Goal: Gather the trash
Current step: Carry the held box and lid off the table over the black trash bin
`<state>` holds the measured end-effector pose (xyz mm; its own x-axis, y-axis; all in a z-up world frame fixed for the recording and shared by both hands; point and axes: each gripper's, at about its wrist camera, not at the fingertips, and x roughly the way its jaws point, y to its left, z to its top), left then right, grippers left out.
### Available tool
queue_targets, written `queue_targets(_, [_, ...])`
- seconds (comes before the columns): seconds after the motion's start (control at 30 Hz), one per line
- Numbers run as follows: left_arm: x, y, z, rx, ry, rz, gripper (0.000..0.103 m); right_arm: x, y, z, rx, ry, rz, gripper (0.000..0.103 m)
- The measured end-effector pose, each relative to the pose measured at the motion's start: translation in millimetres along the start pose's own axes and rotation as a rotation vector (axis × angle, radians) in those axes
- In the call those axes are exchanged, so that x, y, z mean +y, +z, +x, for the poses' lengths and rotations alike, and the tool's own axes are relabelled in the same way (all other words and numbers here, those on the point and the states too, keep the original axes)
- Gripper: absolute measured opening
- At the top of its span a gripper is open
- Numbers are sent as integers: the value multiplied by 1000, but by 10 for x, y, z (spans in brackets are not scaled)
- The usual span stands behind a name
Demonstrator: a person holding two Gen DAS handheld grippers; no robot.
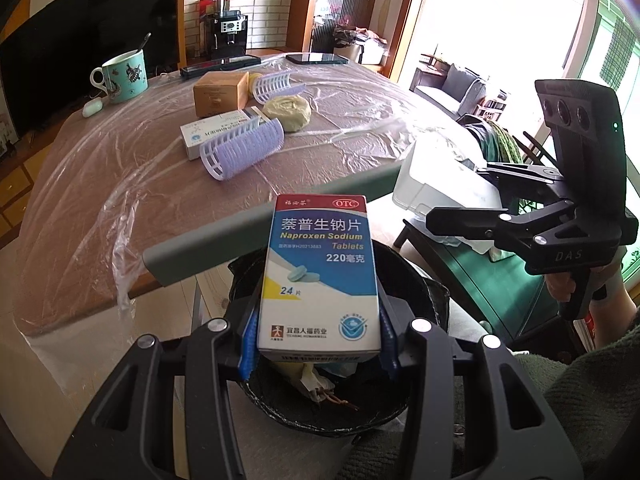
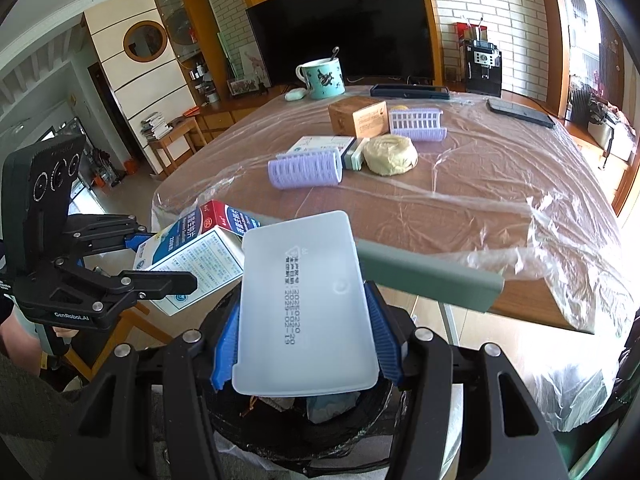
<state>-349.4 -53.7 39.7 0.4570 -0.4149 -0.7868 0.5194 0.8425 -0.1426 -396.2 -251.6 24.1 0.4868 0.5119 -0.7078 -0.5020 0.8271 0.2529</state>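
Naproxen Sodium tablet box (image 1: 320, 276), white and blue cardboard with a red top band, is clamped upright between the blue pads of the left gripper (image 1: 318, 334), directly above the black-lined trash bin (image 1: 424, 292). Scraps of paper and a brown string are seen inside the bin. Right gripper (image 1: 448, 220) is seen at the right edge, its fingers pointing left; what it grips cannot be told from this view. Behind, on the brown table covered in clear plastic film (image 1: 80, 168), two lilac plastic hair rollers (image 1: 244, 148) are seen, with a white medicine box (image 1: 216, 130) touching the nearer one, a tan cardboard box (image 1: 218, 94), a pale round dough-like lump (image 1: 288, 112) and a teal patterned mug (image 1: 122, 76) with a spoon in it.

In the right wrist view, a translucent white plastic rectangular lid (image 2: 306, 308) with printed date text is pinched between the blue pads of the right gripper (image 2: 306, 346), held over the same bin (image 2: 280, 436). The left gripper (image 2: 160, 264) is seen at left, closed on the tablet box (image 2: 196, 256), which is tilted. The box is just beside the lid. On the table (image 2: 500, 184) the rollers (image 2: 306, 168), the lump (image 2: 392, 156), the tan box (image 2: 358, 118) and the mug (image 2: 322, 78) are seen, well apart from both grippers.
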Motion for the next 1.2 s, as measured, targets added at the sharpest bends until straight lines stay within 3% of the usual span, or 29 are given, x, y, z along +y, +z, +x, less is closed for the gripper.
queue_targets(1.2, [47, -328, 596, 160, 31, -12, 47, -24, -373, 499, 160, -15, 26, 56])
